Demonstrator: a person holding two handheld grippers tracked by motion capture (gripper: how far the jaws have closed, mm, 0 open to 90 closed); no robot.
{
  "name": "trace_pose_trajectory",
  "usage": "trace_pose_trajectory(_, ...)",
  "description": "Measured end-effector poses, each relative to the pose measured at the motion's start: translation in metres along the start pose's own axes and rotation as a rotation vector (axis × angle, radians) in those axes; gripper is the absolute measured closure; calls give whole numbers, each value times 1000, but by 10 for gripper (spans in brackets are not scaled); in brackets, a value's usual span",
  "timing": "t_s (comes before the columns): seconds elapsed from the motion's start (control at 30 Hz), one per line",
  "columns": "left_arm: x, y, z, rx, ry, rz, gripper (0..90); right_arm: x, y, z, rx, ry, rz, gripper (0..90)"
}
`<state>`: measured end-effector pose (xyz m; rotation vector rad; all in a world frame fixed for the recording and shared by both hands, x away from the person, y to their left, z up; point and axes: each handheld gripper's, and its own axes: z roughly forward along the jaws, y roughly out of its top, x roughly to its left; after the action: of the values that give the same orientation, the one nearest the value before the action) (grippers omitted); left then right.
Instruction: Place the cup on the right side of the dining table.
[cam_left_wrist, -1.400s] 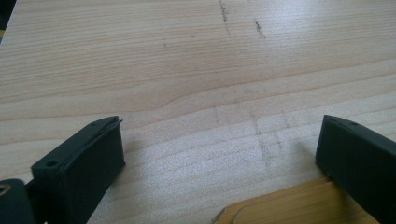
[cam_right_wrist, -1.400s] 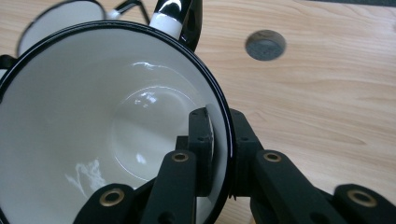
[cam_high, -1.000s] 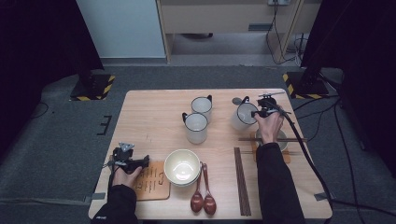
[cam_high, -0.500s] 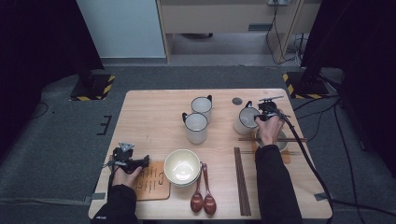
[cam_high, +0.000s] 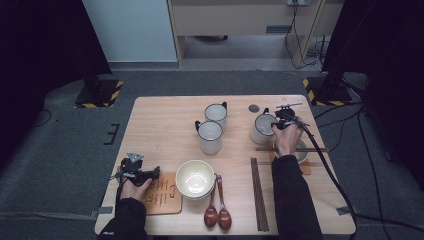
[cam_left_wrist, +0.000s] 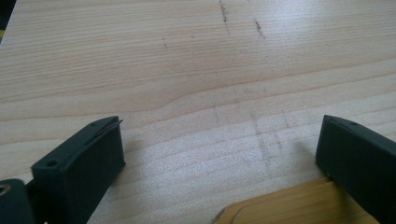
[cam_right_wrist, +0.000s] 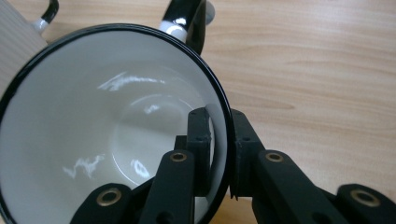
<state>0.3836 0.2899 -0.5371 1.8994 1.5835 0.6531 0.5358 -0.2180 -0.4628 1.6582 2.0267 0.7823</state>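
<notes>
Your right gripper (cam_right_wrist: 219, 154) is pinching the wall of the white mug (cam_right_wrist: 107, 126), one jaw inside, one outside, at the table's (cam_high: 165, 125) far right. Your left gripper (cam_left_wrist: 219, 154) is resting wide open beside the wooden board (cam_left_wrist: 299, 205).

Two mugs (cam_high: 212, 127) are standing at the centre of the table (cam_high: 160, 120), with a third mug (cam_high: 262, 128) sitting to their right. In the lower middle a bowl (cam_high: 194, 178) is resting left of two spoons (cam_high: 217, 210), and chopsticks (cam_high: 258, 192) are lying right of those. A wooden board (cam_high: 162, 195) is lying at the lower left.
</notes>
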Motion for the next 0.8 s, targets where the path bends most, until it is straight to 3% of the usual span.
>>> trace_pose_trajectory(0.13,0,0,0,0,0,0,0,1,2,1,-87,17,3,736)
trace_pose_trajectory(0.23,0,0,0,0,0,0,0,2,5,0,-80,6,-4,756)
trace_pose_trajectory(0.43,0,0,0,0,0,0,0,1,7,-11,-122,18,-32,652)
trace_pose_trajectory(0.67,0,0,0,0,0,0,0,4,7,-49,-166,55,-87,495)
trace_pose_trajectory(0.8,0,0,0,0,0,0,0,7,0,-81,-185,92,-129,408)
